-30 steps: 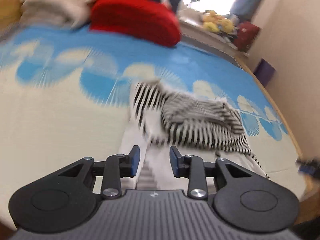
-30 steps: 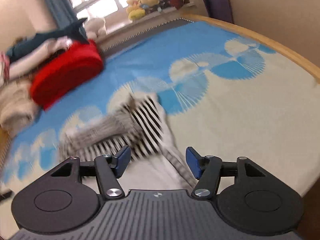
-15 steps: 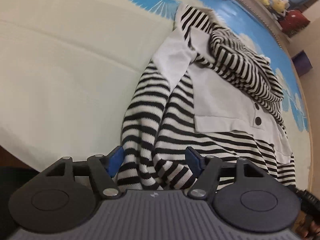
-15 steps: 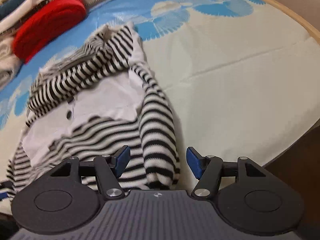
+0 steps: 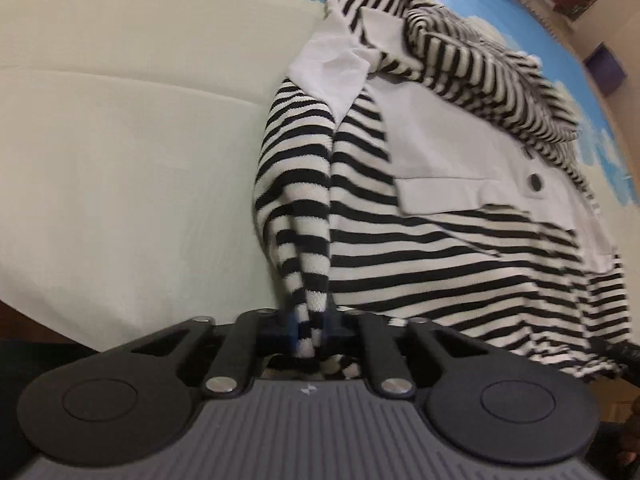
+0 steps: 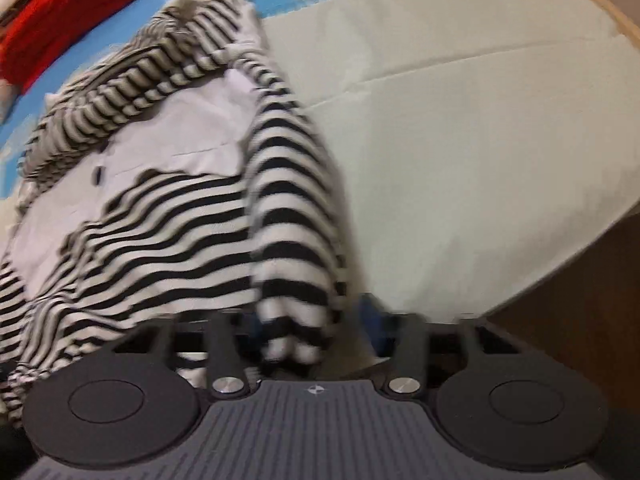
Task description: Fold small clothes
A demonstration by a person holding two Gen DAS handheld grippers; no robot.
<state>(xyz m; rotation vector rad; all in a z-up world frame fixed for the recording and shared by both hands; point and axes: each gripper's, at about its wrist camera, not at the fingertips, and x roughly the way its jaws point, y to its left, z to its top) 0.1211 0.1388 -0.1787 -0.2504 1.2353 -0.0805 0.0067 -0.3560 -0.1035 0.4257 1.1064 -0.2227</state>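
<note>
Left tool point(image 5: 310, 330) now closing on striped sleeve point(image 5: 296, 184), right tool point(image 6: 310, 330) likewise

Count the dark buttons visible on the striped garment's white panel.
1: a dark button on the white panel of the striped garment, beside the pocket flap. Others may be hidden under the bunched striped fabric.

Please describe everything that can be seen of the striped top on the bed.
The striped top is a black-and-white knit with a plain white panel and a dark button. It lies spread and rumpled on the bedsheet. The left tool and the right tool are each closing on a sleeve end, with cloth between the jaws.
</note>
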